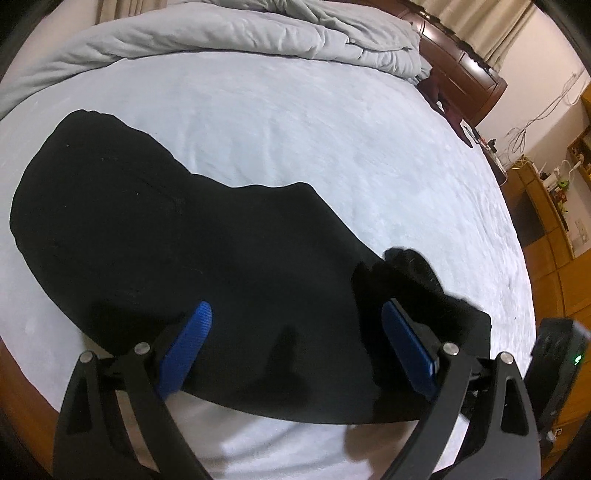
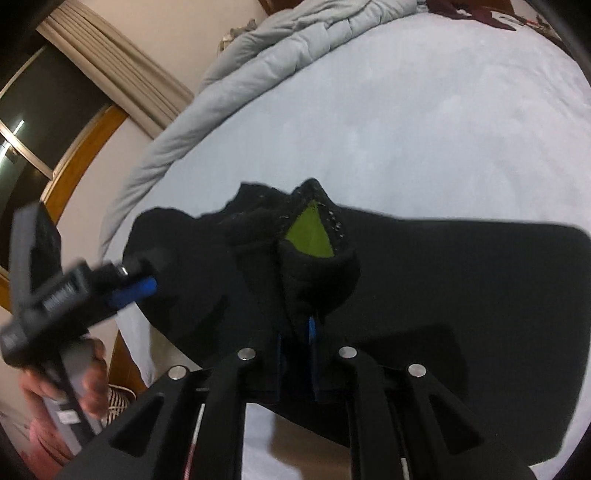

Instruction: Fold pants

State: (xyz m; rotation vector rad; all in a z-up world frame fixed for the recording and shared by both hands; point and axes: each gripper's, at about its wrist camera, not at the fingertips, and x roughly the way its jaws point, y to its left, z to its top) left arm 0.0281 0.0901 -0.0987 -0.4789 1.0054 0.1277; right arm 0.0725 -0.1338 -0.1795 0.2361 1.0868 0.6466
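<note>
Black pants [image 1: 155,236] lie spread on the pale blue bed [image 1: 332,129]. In the left wrist view my left gripper [image 1: 295,314] is open just above the cloth, its blue pads [image 1: 194,332] wide apart; bunched fabric rises by the right pad. In the right wrist view my right gripper [image 2: 295,325] is shut on a raised fold of the pants [image 2: 443,277], with a green patch [image 2: 310,232] showing inside the bunch. The left gripper [image 2: 147,284] also shows there at the pants' left edge, in a hand.
A rumpled grey duvet [image 1: 229,33] lies along the far side of the bed. A dark wooden headboard [image 1: 461,62] and wooden cabinets [image 1: 554,221] stand at the right. A curtained window [image 2: 74,92] is left of the bed. A black device [image 1: 557,350] sits beside the bed.
</note>
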